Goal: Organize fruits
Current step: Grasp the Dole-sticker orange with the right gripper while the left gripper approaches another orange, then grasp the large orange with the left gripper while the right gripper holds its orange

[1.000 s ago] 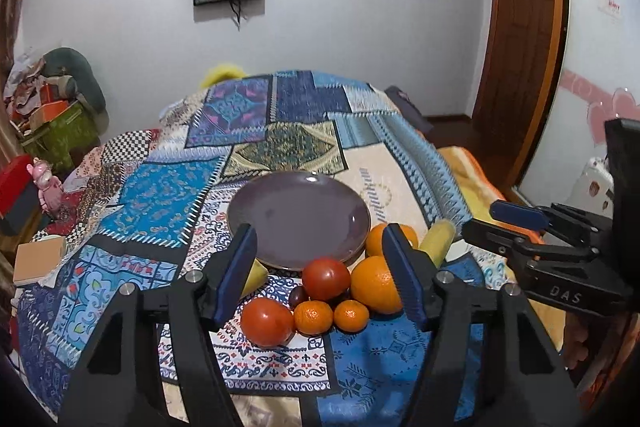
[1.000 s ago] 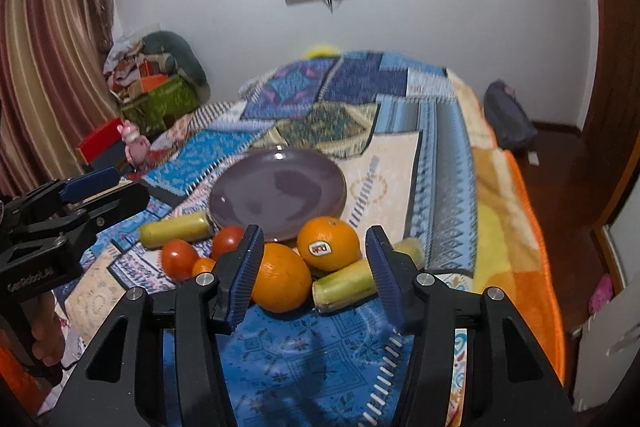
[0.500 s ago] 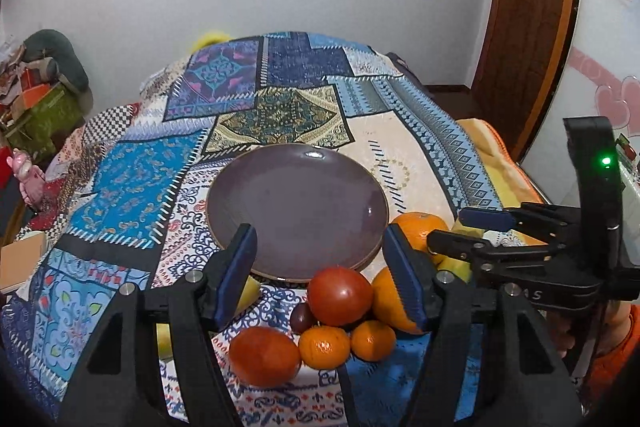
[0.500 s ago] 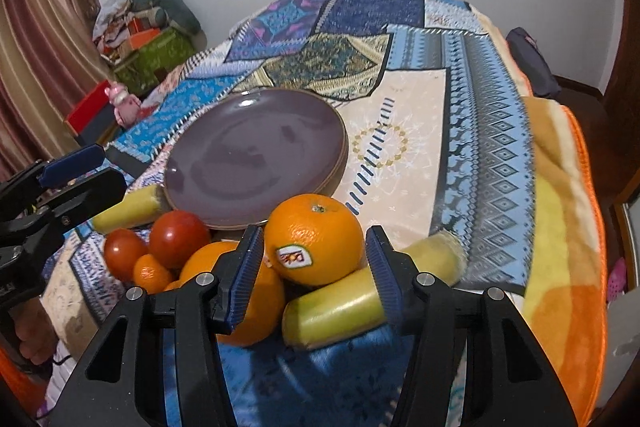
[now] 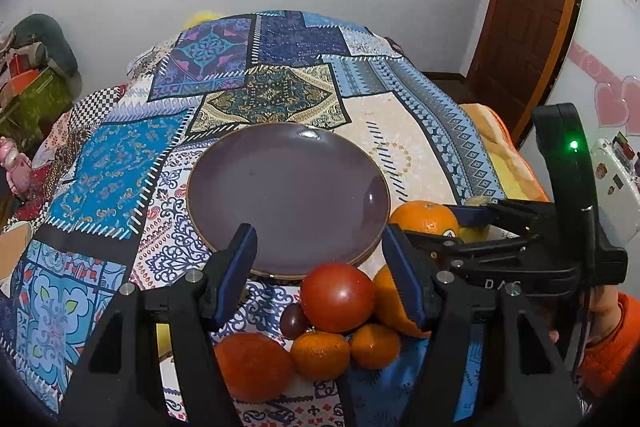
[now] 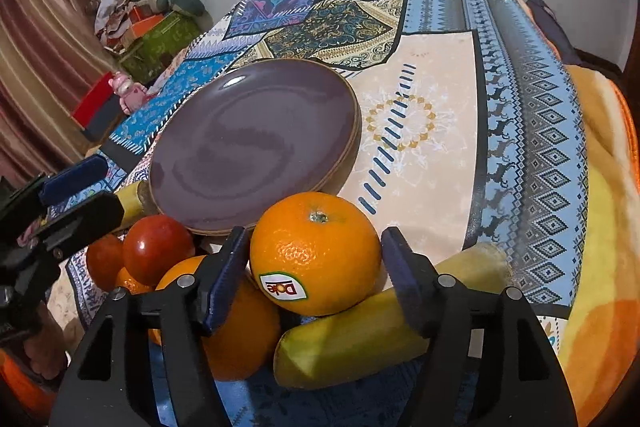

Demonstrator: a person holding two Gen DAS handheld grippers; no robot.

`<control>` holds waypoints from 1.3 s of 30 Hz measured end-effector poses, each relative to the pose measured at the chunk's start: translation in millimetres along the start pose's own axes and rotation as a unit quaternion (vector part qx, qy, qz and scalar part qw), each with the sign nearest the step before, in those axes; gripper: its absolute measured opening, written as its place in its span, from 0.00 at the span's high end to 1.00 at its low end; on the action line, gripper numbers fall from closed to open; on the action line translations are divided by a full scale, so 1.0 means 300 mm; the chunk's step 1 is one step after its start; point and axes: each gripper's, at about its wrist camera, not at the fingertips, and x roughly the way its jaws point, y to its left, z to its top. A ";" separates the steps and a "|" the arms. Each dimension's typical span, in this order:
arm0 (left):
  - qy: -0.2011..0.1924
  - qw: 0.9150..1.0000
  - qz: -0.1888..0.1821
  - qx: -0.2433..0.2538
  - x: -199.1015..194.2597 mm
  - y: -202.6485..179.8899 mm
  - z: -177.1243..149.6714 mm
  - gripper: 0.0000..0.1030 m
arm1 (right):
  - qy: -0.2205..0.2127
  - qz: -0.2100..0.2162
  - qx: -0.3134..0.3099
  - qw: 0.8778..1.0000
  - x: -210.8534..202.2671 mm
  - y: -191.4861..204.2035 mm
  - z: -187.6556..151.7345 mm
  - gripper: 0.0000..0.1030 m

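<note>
Apparently bare, purple plate (image 5: 288, 187) beside fruit (image 5: 338, 297).

Left wrist view: looks forward over the left gripper (image 5: 320, 251), low and close above the near fruit pile, facing the far wall; purple plate (image 5: 288, 163) centre, right gripper (image 5: 460, 223) entering at right.

Right wrist view: closer and lower, from the right, angled toward the far left; stickered orange (image 6: 316, 255) between the right gripper's fingers, left gripper (image 6: 80, 191) at left edge.

Shared: plate, patchwork cloth (image 6: 440, 99), fruit pile.
</note>
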 end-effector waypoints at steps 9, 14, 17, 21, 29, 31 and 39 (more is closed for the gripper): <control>0.001 1.000 -0.002 0.009 -0.060 -0.029 -0.010 0.37 | -0.018 -0.025 -0.006 1.000 -0.063 0.030 -0.015 0.40; 0.005 1.000 -0.012 0.007 -0.088 -0.061 -0.019 0.37 | -0.051 -0.022 -0.001 0.998 -0.173 0.032 -0.032 0.40; 0.009 1.000 -0.019 0.011 -0.096 -0.093 -0.025 0.37 | -0.064 -0.024 0.004 0.998 -0.227 0.027 -0.038 0.40; 0.018 0.999 -0.034 0.023 -0.096 -0.145 -0.030 0.37 | -0.080 -0.036 0.010 0.996 -0.283 0.012 -0.058 0.40; 0.049 0.995 -0.080 0.033 -0.049 -0.219 -0.032 0.37 | -0.089 -0.045 0.028 0.995 -0.320 -0.031 -0.100 0.40; 0.064 0.994 -0.083 0.029 -0.017 -0.224 -0.036 0.37 | -0.090 -0.043 0.034 0.994 -0.323 -0.039 -0.112 0.39; 0.095 0.993 -0.062 0.020 0.087 -0.218 -0.050 0.37 | -0.084 -0.031 0.047 0.995 -0.307 -0.066 -0.150 0.39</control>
